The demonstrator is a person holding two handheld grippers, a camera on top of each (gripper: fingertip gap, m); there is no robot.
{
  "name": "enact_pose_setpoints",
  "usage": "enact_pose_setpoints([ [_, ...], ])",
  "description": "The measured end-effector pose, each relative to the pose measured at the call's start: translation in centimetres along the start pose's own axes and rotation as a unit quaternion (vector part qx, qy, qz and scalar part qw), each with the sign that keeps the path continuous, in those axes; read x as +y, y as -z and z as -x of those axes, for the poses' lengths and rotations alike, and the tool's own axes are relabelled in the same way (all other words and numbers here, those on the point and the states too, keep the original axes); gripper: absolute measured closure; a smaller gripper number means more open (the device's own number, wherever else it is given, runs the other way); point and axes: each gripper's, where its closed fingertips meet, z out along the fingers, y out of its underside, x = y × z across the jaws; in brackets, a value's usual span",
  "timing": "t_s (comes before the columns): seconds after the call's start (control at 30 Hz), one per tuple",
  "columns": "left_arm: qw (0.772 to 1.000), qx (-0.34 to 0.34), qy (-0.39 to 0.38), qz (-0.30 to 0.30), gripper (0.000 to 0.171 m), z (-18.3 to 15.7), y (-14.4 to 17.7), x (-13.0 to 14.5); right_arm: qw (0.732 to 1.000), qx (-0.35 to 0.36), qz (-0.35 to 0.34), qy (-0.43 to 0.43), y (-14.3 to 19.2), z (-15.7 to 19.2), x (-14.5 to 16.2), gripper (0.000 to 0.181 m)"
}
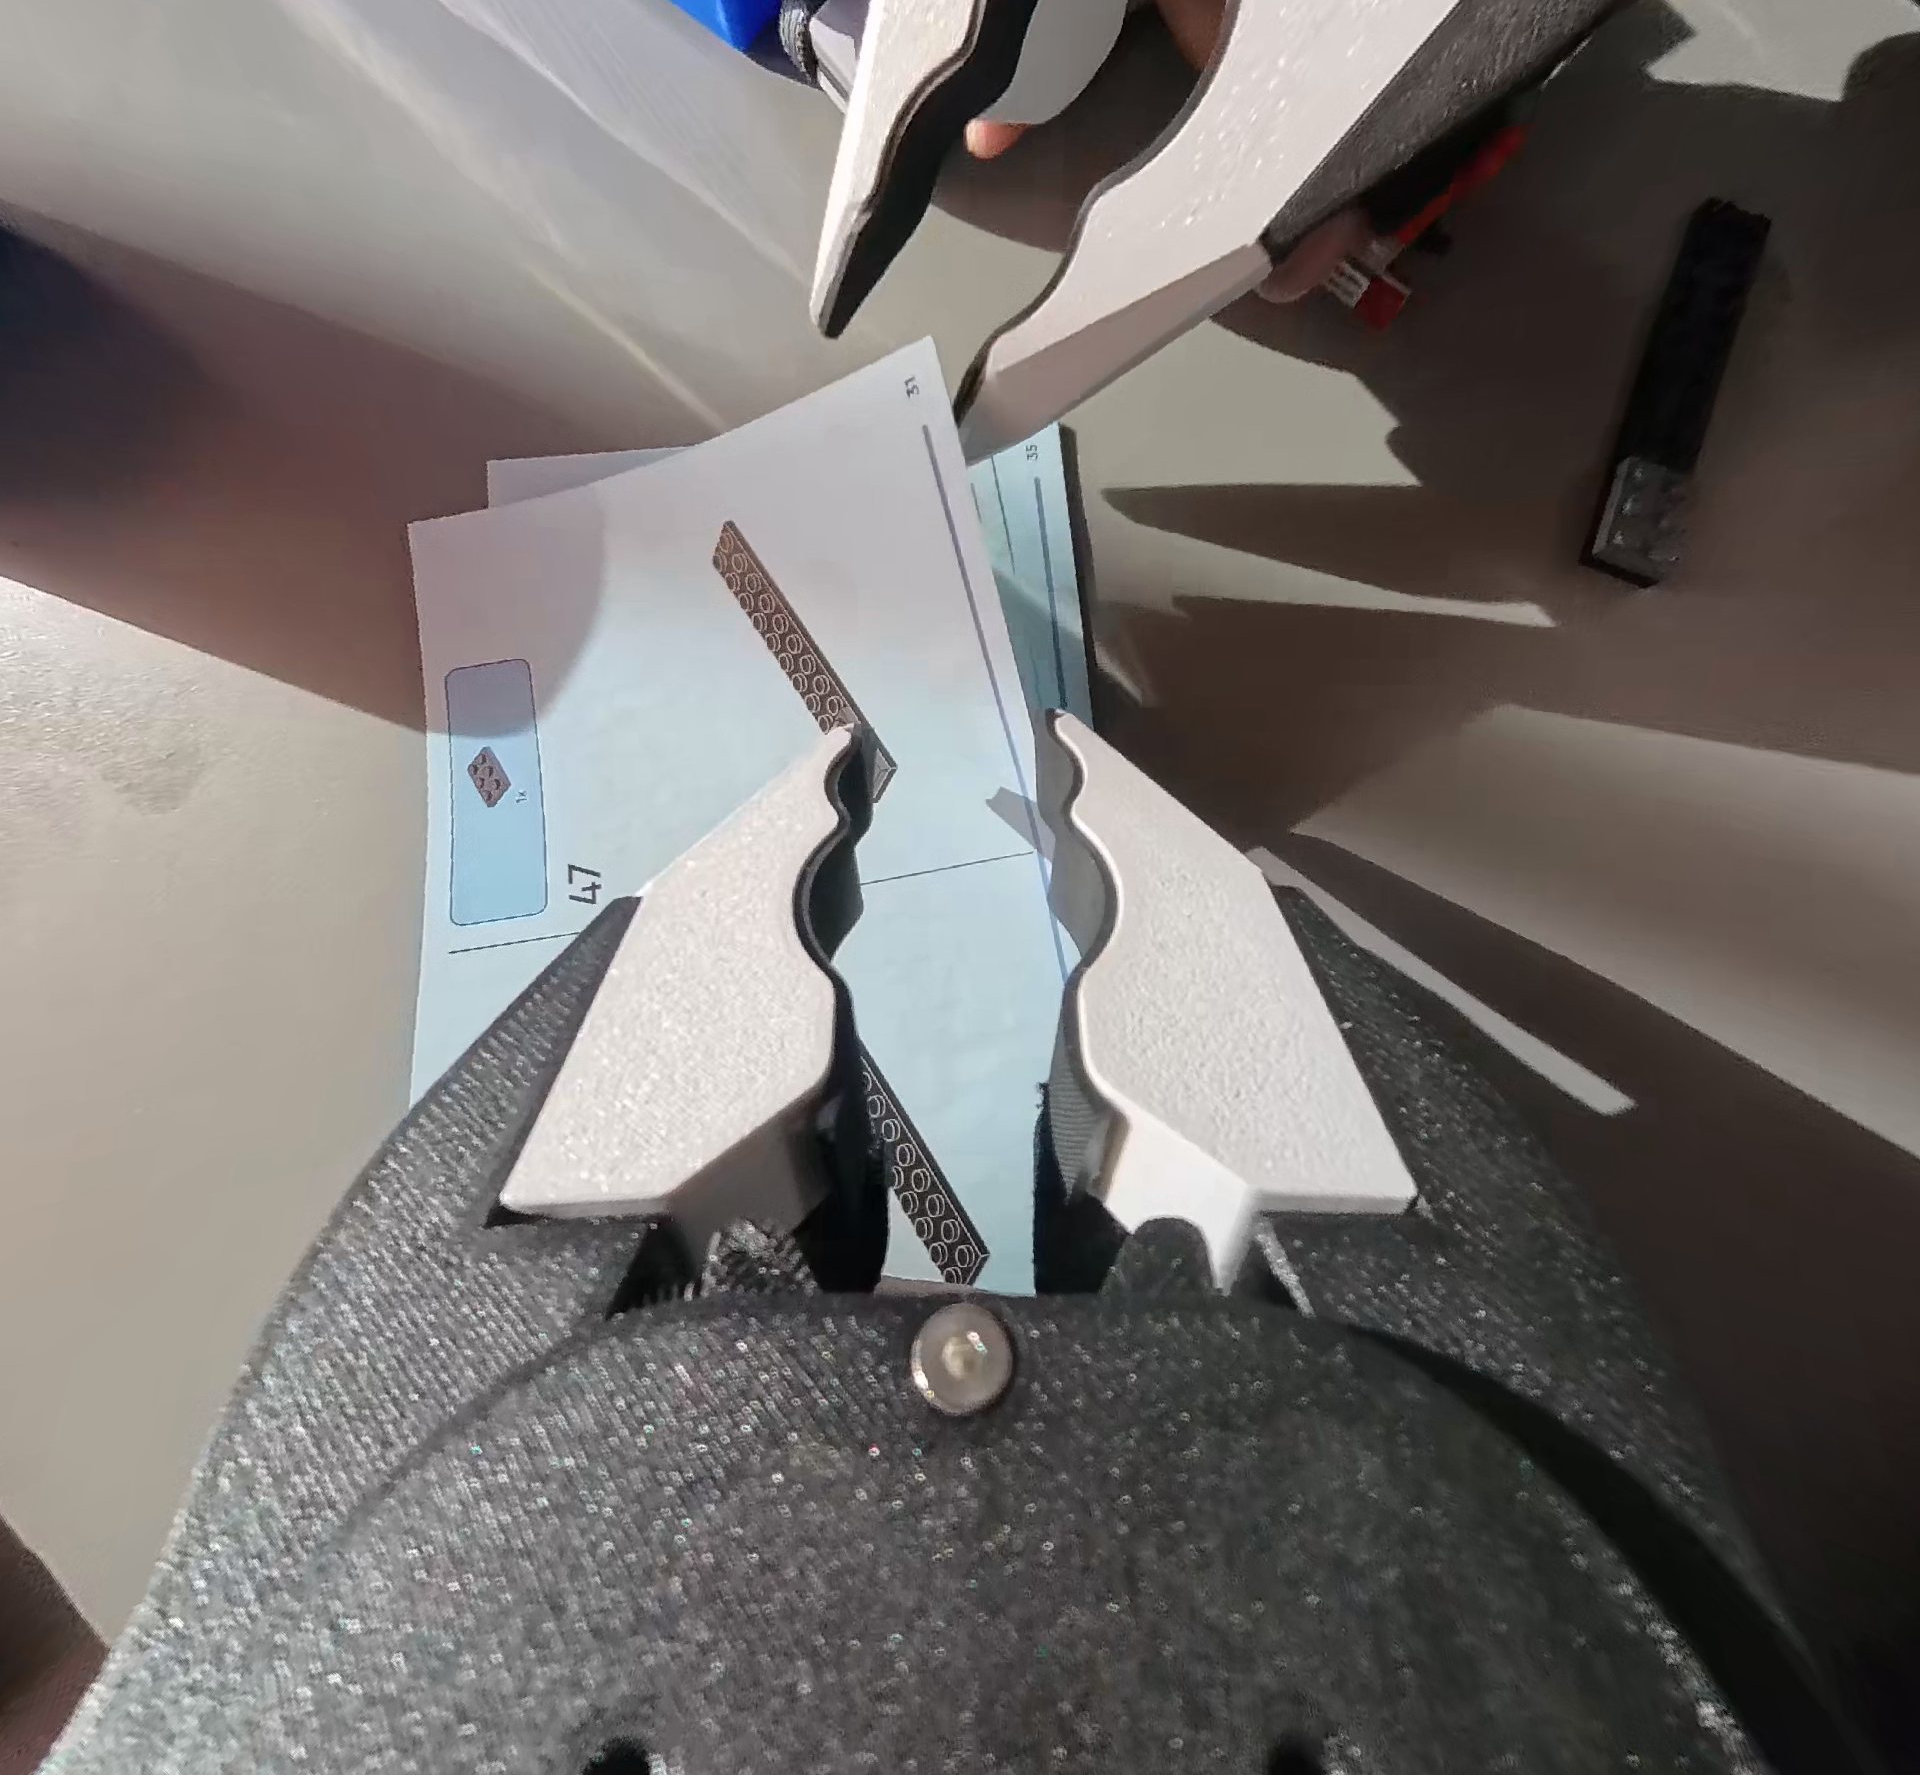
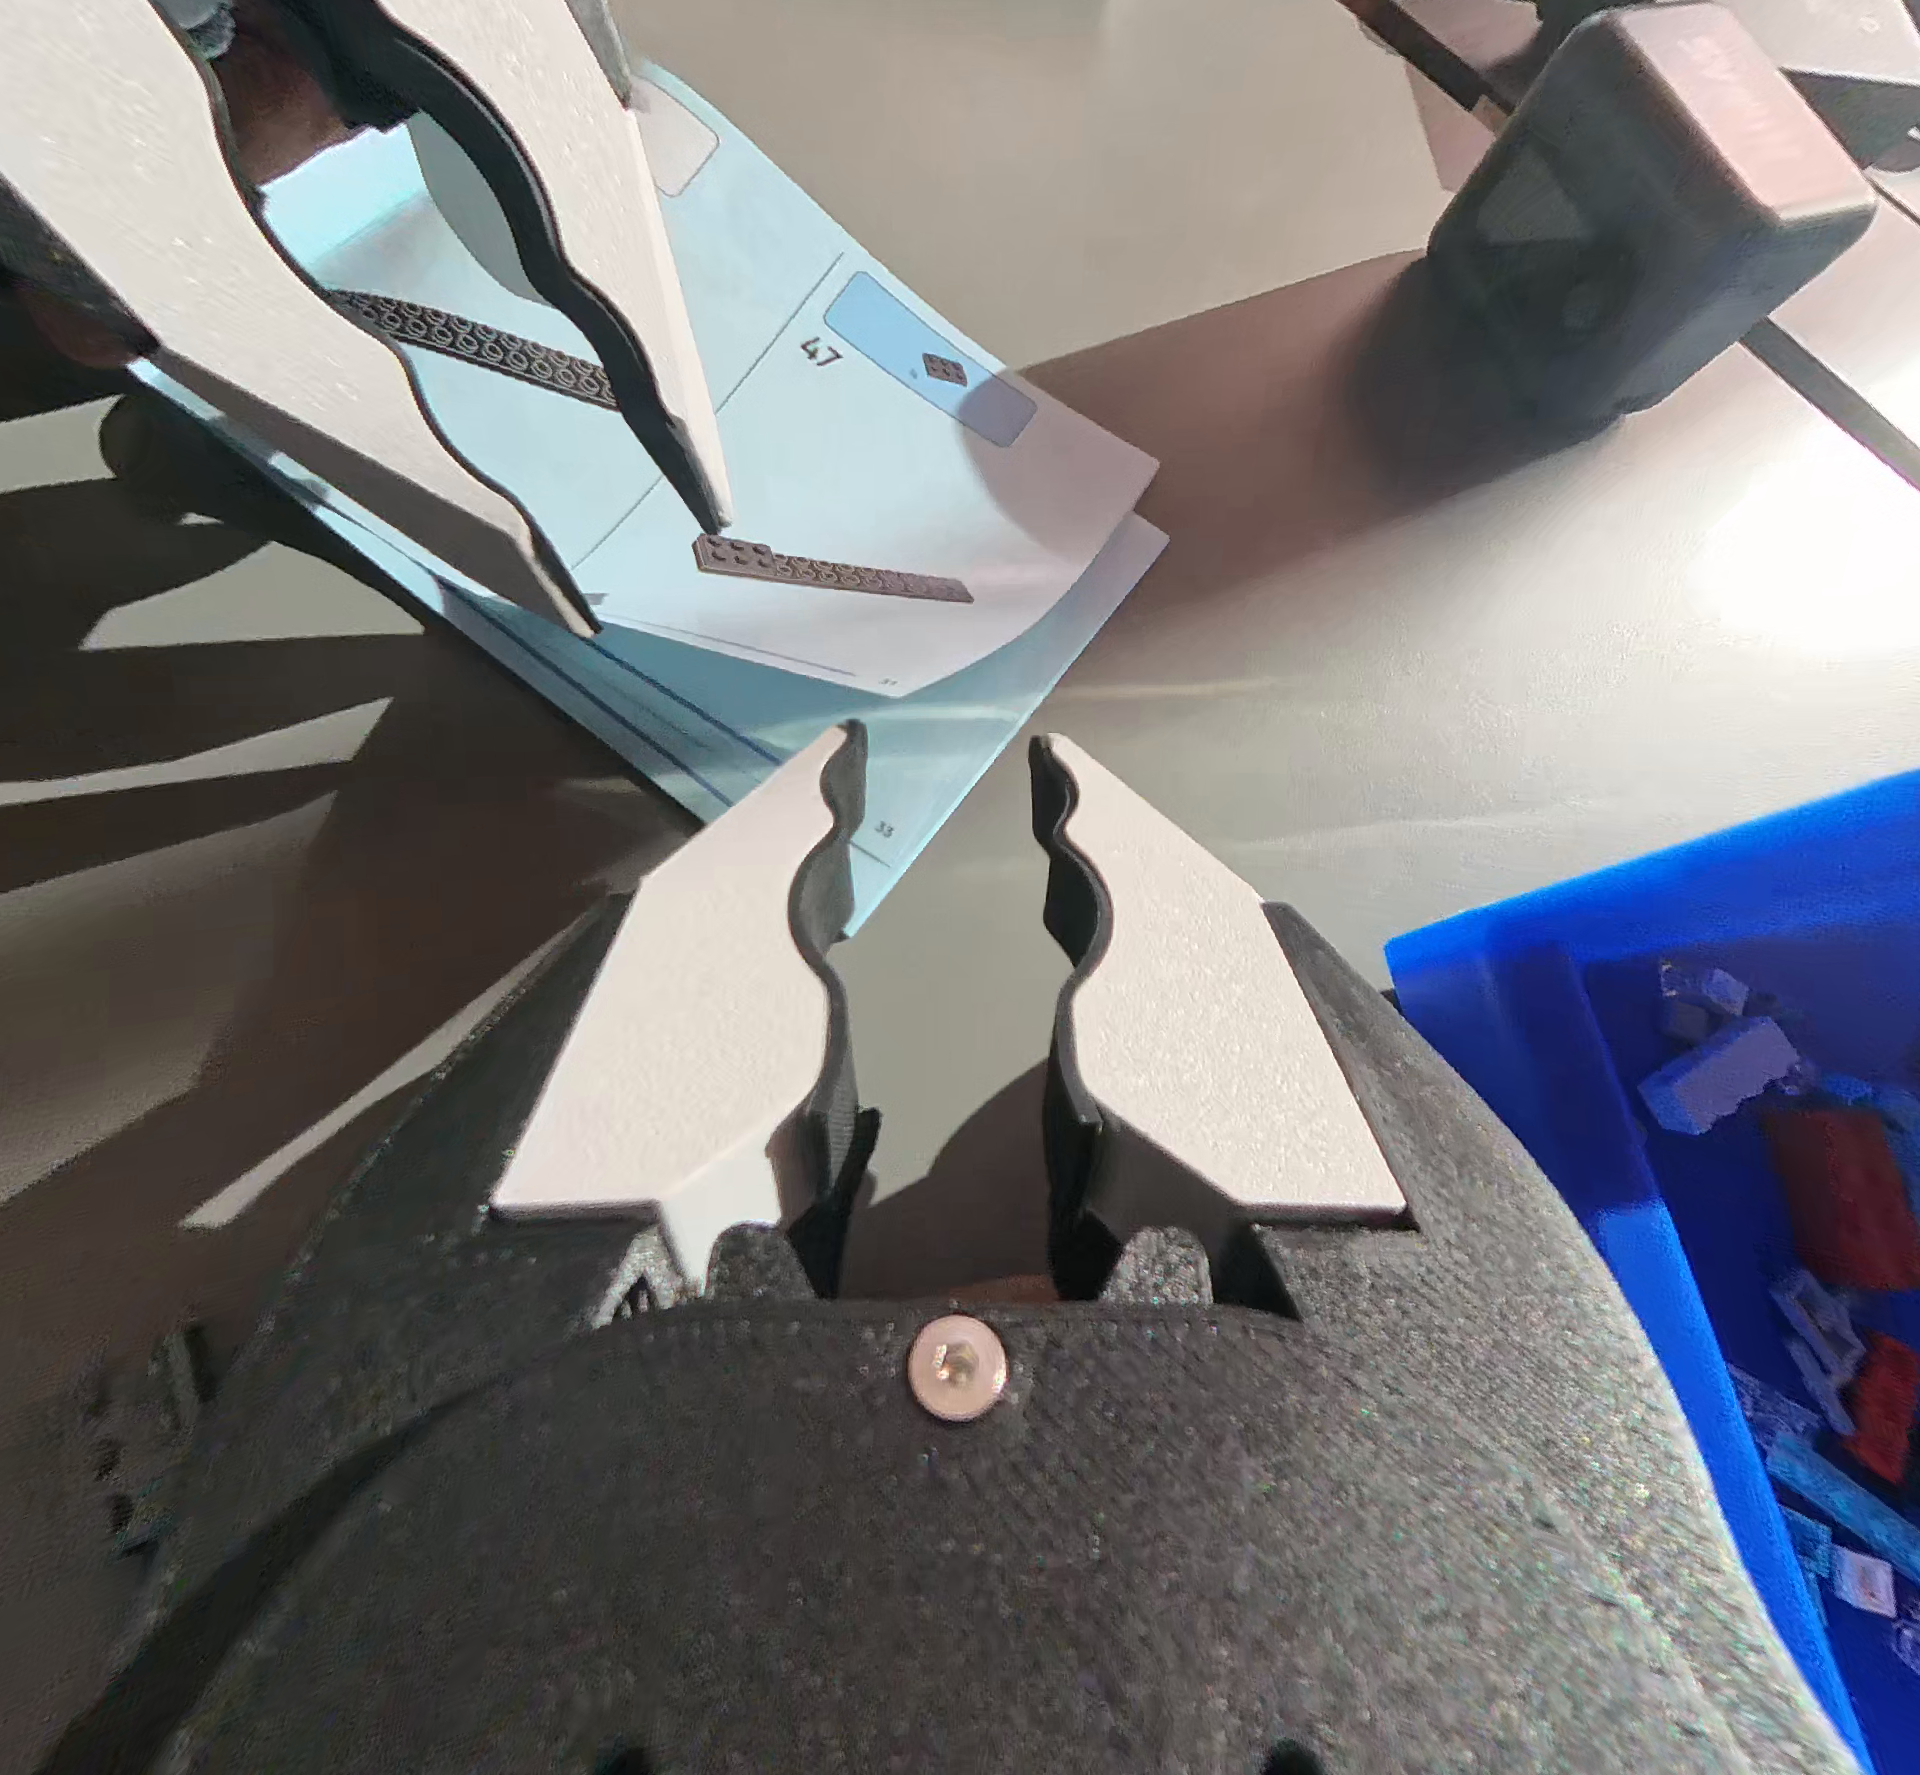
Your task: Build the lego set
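While my left gripper (image 1: 951,738) hangs over the instruction booklet (image 1: 665,686), its fingers are apart with nothing between them. My right gripper (image 2: 945,749) is also spread and empty, its tips at the booklet's near corner. The booklet lies open on the table (image 1: 208,790), showing a long dark plate. A long black lego plate (image 1: 1673,406) rests on the table well off to the side, near small red pieces (image 1: 1455,198). The blue bin (image 2: 1507,1050) of loose bricks sits just beside my right gripper.
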Motion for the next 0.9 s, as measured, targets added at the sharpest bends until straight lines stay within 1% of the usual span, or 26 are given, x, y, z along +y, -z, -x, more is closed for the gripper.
enact_pose_setpoints([
  [0.23, 1.000, 0.005, -0.003, 0.000, 0.137, -0.3, 0.1, 0.0, 1.000, 0.000, -0.001, 0.002, -0.4, 0.5, 0.0, 0.147],
  [0.47, 1.000, 0.012, -0.009, -0.010, 0.116, -1.0, 0.1, -1.0, 1.000, 0.007, -0.023, 0.000, -0.1, 0.2, -0.8, 0.148],
  [0.57, 1.000, 0.003, -0.016, -0.011, 0.116, -1.0, -0.1, -1.6, 0.999, 0.009, -0.039, -0.003, 0.1, 0.1, -1.4, 0.148],
  [0.7, 1.000, -0.015, -0.019, -0.010, 0.125, -0.6, -0.3, -2.1, 0.999, 0.013, -0.052, -0.002, 0.3, 0.2, -1.8, 0.149],
  [0.9, 1.000, -0.021, 0.001, -0.019, 0.148, 0.1, 0.1, -2.0, 0.998, 0.012, -0.061, -0.002, 0.2, 0.3, -2.1, 0.150],
])
